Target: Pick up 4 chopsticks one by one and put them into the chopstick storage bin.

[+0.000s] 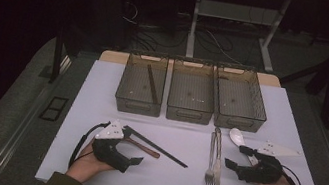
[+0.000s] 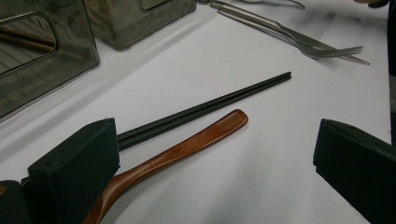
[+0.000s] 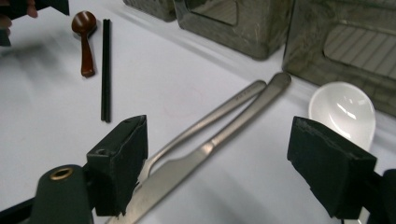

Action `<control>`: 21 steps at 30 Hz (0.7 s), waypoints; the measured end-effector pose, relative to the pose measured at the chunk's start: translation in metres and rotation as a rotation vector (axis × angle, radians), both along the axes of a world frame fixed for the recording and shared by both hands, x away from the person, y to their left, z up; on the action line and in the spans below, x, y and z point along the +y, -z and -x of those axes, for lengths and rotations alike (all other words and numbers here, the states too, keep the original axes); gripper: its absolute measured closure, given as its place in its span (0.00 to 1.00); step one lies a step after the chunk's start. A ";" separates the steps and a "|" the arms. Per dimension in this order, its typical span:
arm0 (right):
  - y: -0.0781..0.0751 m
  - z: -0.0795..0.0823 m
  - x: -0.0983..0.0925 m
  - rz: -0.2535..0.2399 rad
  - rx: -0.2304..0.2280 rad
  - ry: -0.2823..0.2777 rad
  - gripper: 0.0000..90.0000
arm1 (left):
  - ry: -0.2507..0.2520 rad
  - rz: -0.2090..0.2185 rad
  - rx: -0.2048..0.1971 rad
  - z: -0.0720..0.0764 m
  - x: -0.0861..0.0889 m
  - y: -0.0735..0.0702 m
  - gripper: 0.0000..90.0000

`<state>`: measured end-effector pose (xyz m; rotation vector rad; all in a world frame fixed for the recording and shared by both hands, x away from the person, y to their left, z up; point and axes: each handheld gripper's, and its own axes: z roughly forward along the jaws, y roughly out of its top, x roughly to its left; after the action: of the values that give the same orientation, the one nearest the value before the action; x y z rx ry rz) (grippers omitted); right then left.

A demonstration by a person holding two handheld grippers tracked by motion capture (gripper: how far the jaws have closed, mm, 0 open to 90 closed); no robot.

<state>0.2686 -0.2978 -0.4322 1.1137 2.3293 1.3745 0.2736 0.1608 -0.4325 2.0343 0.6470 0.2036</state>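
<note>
Two black jaws of the right gripper stand wide apart, low over the knife and fork, gripping nothing; they may brush the knife, hard to tell. Both lie side by side on the white table, toward 5 o'clock. At 3 o'clock lies a white spoon. At 7 o'clock the left gripper rests open by a wooden spoon and black chopsticks. Three bins line up at 12 o'clock.

Dim, murky; blurred corners
</note>
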 end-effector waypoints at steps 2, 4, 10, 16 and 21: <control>0.003 0.003 -0.003 0.002 0.002 0.002 0.22 | 0.006 -0.006 -0.001 0.000 0.000 -0.001 0.02; 0.005 0.006 -0.005 0.000 0.000 0.000 0.22 | 0.003 0.000 -0.012 0.000 -0.001 -0.003 0.06; 0.005 0.007 -0.005 -0.006 0.003 -0.003 0.22 | 0.045 0.004 -0.008 -0.003 -0.007 -0.008 0.24; 0.006 0.007 -0.004 -0.001 -0.002 -0.005 0.22 | 0.095 -0.002 0.005 -0.007 -0.026 -0.013 0.54; 0.006 0.007 -0.004 -0.002 -0.002 -0.008 0.22 | 0.132 -0.017 0.029 -0.011 -0.045 -0.015 0.81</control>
<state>0.2620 -0.3015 -0.4377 1.1044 2.3337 1.3809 0.2847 0.1157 -0.4179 2.0911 0.5279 0.1025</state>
